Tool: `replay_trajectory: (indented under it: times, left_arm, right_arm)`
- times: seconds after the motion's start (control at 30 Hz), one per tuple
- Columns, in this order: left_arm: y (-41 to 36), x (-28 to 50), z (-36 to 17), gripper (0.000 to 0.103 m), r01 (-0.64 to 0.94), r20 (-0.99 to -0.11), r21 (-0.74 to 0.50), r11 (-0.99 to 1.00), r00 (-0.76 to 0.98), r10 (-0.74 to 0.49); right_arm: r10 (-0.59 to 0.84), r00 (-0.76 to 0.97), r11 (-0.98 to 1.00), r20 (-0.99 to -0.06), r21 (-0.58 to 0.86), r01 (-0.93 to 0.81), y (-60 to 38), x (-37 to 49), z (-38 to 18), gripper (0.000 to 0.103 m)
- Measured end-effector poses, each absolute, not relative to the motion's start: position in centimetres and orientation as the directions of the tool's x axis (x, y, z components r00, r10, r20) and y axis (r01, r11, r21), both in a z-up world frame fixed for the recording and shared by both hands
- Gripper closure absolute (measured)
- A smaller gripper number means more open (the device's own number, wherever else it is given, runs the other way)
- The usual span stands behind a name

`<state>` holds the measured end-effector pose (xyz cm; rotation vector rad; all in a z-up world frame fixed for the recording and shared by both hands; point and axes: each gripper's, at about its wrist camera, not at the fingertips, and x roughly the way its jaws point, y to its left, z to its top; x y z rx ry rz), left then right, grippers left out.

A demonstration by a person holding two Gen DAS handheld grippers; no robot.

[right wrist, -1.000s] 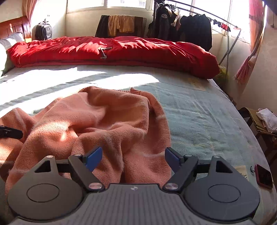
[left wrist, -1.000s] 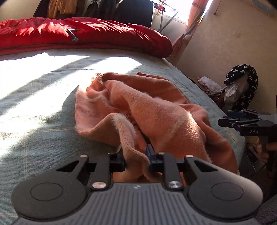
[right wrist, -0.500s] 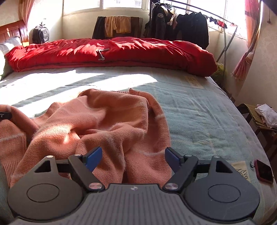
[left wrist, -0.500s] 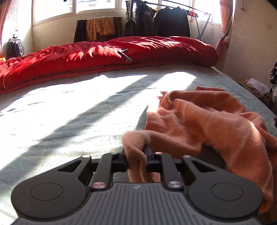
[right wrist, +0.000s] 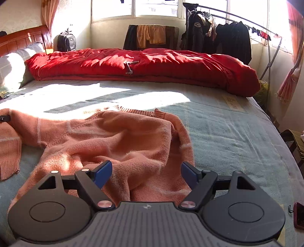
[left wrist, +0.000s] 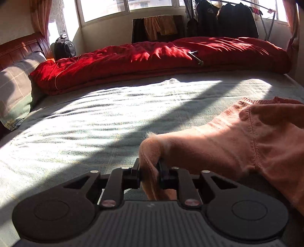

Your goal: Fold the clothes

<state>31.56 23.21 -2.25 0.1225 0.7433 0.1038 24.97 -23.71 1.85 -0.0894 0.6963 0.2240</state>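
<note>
Left gripper (left wrist: 149, 169) clenched on a fold of the orange sweater (right wrist: 121, 140), the fabric pinched between both black fingers (left wrist: 135, 172) and bunched up over them. From the left wrist view the knit runs away to the right from that pinch, a sleeve seam showing, part in sun and part in shadow

Right gripper (right wrist: 146, 170) released, its blue-tipped fingers (right wrist: 102, 172) spread wide and holding nothing; it hovers above the near edge of the sweater, crumpled cloth visible in the gap between them

Sweater lies rumpled on the grey-green bedsheet (right wrist: 228, 133), on the near half of the bed. One sleeve stretches off to the left, its ribbed cuff (right wrist: 9, 167) flat on the sheet. Ribbed collar (right wrist: 133, 111) at the far side, towards the sunlit patch

Red duvet (right wrist: 152, 66) rolled along the far edge of the bed, a small metal tool (right wrist: 130, 69) lying on it. Pillow (left wrist: 13, 91) at the left by the wooden headboard (right wrist: 22, 39). Black backpack (right wrist: 66, 41) in the corner beyond. Dark jackets on a clothes rail (right wrist: 228, 18) by the window. A phone (right wrist: 299, 215) at the bed's right edge, near the right gripper
</note>
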Motion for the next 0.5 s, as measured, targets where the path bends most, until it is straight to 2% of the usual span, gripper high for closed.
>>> replay_trajectory:
  times: [0.23, 0.33, 0.4, 0.5]
  left_arm:
    - [24.3, 33.3, -3.0, 0.08, -0.087, -0.696, 0.102, 0.991, 0.706, 0.133]
    - [25.0, 33.9, -3.5, 0.072, -0.093, -0.714, 0.075, 0.993, 0.69, 0.119]
    - [25.7, 33.1, -3.7, 0.06, -0.11, -0.72, 0.019, 0.994, 0.688, 0.09]
    - [26.8, 31.5, -4.0, 0.052, -0.138, -0.724, -0.08, 0.987, 0.689, 0.037]
  right_arm:
    - [0.164, 0.727, 0.977, -0.667, 0.008, -0.214, -25.4, 24.3, 0.9, 0.016]
    - [0.146, 0.727, 0.983, -0.671, 0.016, -0.183, -26.1, 23.8, 0.5, 0.015]
    - [0.135, 0.724, 0.987, -0.676, 0.023, -0.162, -26.3, 23.6, 0.2, 0.015]
    - [0.129, 0.722, 0.988, -0.68, 0.027, -0.151, -26.0, 23.3, 0.0, 0.013]
